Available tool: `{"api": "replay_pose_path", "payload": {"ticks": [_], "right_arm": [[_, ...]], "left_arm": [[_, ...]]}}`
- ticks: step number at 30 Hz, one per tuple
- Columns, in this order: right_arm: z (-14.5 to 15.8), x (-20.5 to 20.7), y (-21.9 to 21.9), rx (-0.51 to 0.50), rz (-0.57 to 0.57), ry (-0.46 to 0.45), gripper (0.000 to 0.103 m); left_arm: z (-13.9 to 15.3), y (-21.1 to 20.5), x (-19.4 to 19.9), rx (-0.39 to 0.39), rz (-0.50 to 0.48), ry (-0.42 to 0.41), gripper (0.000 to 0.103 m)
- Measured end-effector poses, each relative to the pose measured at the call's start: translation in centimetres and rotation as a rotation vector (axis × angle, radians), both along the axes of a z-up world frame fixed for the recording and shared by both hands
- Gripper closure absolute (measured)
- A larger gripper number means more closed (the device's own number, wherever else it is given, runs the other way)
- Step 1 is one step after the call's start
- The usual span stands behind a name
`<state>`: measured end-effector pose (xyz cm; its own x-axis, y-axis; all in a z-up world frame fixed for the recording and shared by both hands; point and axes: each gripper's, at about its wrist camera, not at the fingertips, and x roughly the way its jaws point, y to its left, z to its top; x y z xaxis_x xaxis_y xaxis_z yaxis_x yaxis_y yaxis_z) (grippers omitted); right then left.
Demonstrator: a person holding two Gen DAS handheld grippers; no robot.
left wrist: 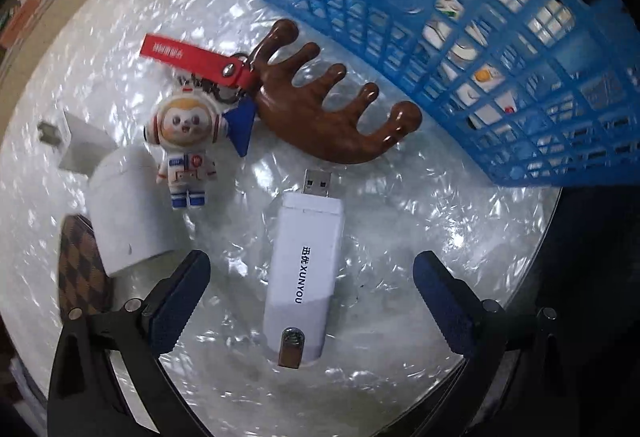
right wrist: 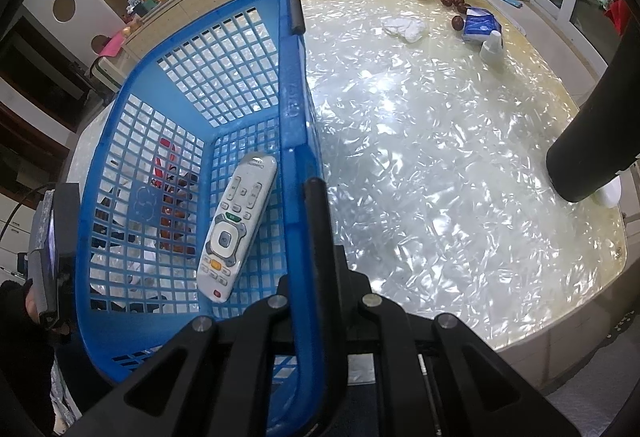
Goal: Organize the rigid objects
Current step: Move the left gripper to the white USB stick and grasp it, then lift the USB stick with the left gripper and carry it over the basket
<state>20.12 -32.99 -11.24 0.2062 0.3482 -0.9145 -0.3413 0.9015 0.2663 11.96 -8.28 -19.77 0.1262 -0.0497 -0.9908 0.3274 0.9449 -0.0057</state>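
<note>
Bare table point(left wrist: 400, 221) right of USB stick point(left wrist: 304, 269); white box point(left wrist: 128, 209) crowds left.

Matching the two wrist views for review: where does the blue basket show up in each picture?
Left wrist view: blue basket fills the upper right, tilted above the table.
Right wrist view: the basket's rim runs up the centre-left, the right claw shut on it, with a remote inside.
Shared landmark: the shiny pearl-patterned table.

harsh glare on table point(left wrist: 400, 221), dark fisheye corners
</note>
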Motion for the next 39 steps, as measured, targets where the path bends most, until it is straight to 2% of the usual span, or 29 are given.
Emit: {"api": "replay_pose_path", "payload": {"ticks": [1, 3, 6, 7, 8, 11, 15, 18, 22, 30, 33, 39], "right_arm": [[0.0, 0.0, 0.0, 0.001, 0.0, 0.0, 0.096], [0.0, 0.0, -0.1, 0.004, -0.001, 0.001, 0.096], [0.0, 0.0, 0.0, 0.005, -0.003, 0.001, 0.096], [0.0, -0.1, 0.0, 0.003, -0.003, 0.001, 0.096], [-0.1, 0.0, 0.0, 0.002, -0.004, 0.002, 0.096], [-0.5, -0.1, 0.0, 0.002, -0.007, 0.009, 0.096], [-0.4, -0.1, 0.0, 0.002, -0.008, 0.011, 0.096], [-0.3, -0.1, 0.0, -0.001, -0.008, 0.012, 0.096], [0.0, -0.2, -0.1, -0.005, -0.009, 0.004, 0.096], [0.7, -0.1, 0.0, -0.039, -0.01, -0.002, 0.095], [0.7, -0.2, 0.2, -0.049, -0.008, -0.002, 0.095], [0.8, -0.3, 0.2, -0.057, -0.014, -0.006, 0.095]], "left_arm": [[0.0, 0.5, 0.2, -0.011, 0.008, -0.002, 0.003], [0.5, 0.6, -0.1, -0.025, -0.009, -0.035, 0.013], [1.5, 0.5, -0.8, -0.035, -0.032, -0.046, 0.044], [1.7, 0.6, -1.0, -0.035, -0.037, -0.042, 0.062], [2.0, 0.8, -1.0, -0.043, -0.041, -0.035, 0.07], [2.1, 0.6, -1.4, -0.035, -0.064, -0.046, 0.07], [2.7, -0.1, -1.7, -0.034, -0.041, -0.063, 0.07], [2.5, 1.1, -2.8, -0.001, -0.002, -0.069, 0.07], [3.3, 2.2, -2.9, -0.028, 0.029, -0.076, 0.07], [8.1, 4.0, -4.3, -0.029, 0.06, -0.153, 0.07], [9.9, 4.1, -3.6, -0.021, 0.08, -0.183, 0.07], [15.0, 2.9, -2.1, -0.074, 0.062, -0.285, 0.07]]}}
